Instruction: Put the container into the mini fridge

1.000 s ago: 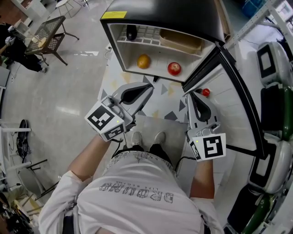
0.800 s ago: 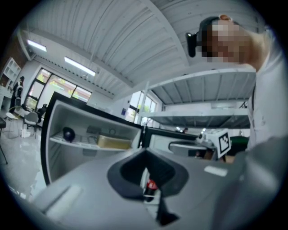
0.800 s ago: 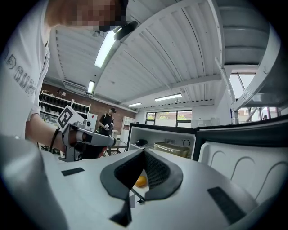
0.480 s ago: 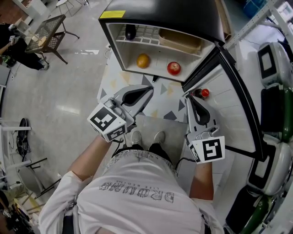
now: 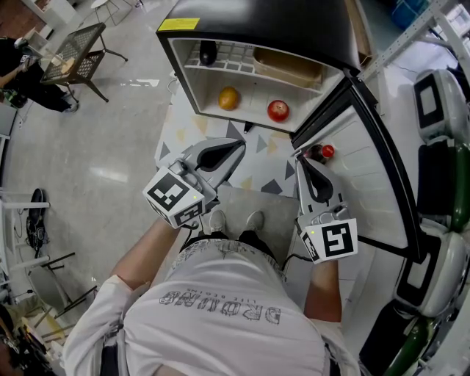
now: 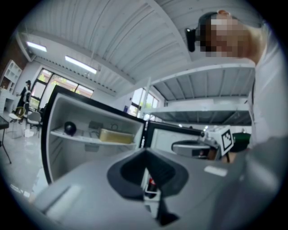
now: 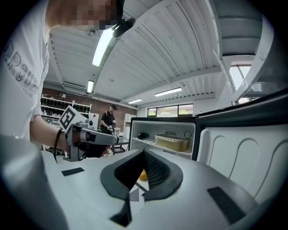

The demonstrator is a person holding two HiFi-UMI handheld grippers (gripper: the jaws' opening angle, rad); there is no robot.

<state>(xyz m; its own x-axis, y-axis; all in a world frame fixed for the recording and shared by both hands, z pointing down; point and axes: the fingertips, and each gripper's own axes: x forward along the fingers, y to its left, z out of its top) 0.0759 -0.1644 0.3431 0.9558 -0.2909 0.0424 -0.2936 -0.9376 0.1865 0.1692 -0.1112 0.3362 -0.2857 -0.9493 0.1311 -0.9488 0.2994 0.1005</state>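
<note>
The mini fridge [image 5: 257, 20] stands open ahead of me, its door [image 5: 371, 158] swung out to the right. A tan, shallow container [image 5: 288, 66] [image 6: 116, 136] [image 7: 172, 142] rests on the fridge's upper wire shelf, to the right. My left gripper [image 5: 239, 144] [image 6: 145, 152] is held in front of the fridge's lower left, shut and empty. The right gripper [image 5: 302, 156] [image 7: 143, 153] hangs by the inner face of the door, also shut with nothing in it. Neither one touches the container.
A dark round thing [image 5: 208, 51] sits left of the container. On the fridge floor lie an orange [image 5: 228, 98] and a red apple [image 5: 278, 110]. A red-capped item [image 5: 327, 151] stands in the door. A mesh table [image 5: 73, 51] is at far left, padded equipment [image 5: 440, 110] at right.
Both grippers have drifted only slightly and stay shut. Nothing was taken hold of or let go.
</note>
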